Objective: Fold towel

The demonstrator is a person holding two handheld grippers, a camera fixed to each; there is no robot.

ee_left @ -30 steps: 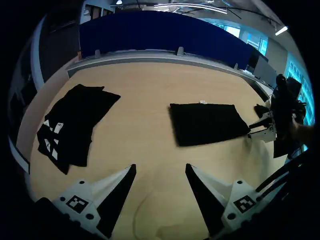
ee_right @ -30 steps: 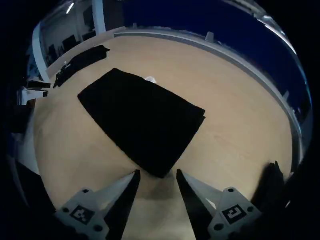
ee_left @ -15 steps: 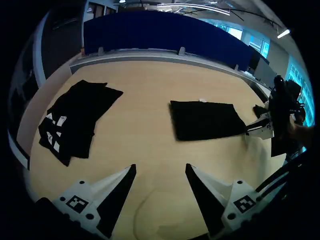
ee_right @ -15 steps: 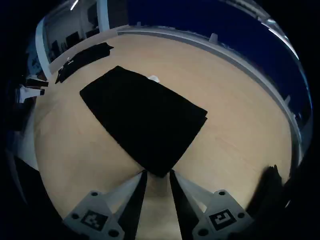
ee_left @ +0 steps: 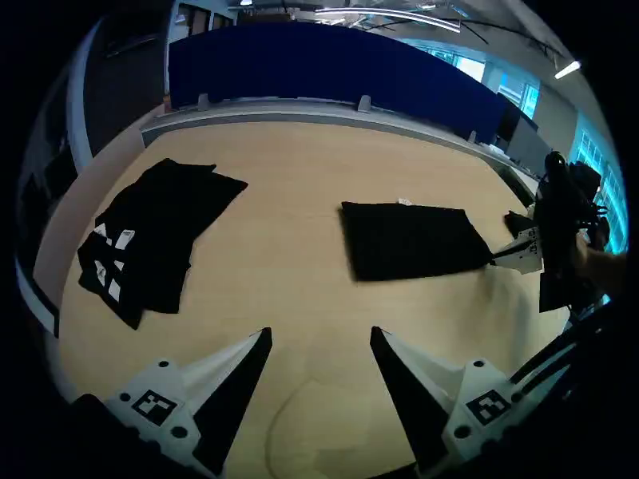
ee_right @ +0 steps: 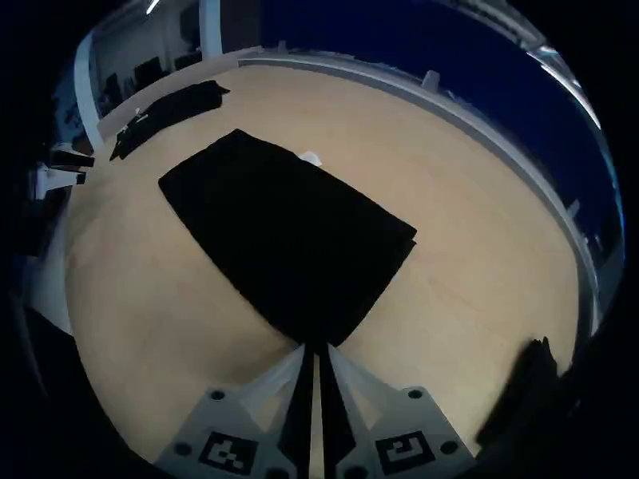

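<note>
While right gripper [ee_right: 318, 361] sits nipped nearly shut on near corner of black towel [ee_right: 287, 231], left gripper [ee_left: 319, 351] hangs wide open over table [ee_left: 279, 271], well apart from cloth; towel flat, mid-table; best move, prob.: lift corner low, left takes other near corner, both carry edge square onto far edge; can't tell if all layers caught, black on black, corner hidden under tips; dark heap [ee_left: 152, 231] far left, contents unclear.

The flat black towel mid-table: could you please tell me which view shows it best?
The right gripper view: the black towel lies large and close, its near corner pinched by the right hand-held gripper. The left gripper view shows it smaller, farther off.
</note>
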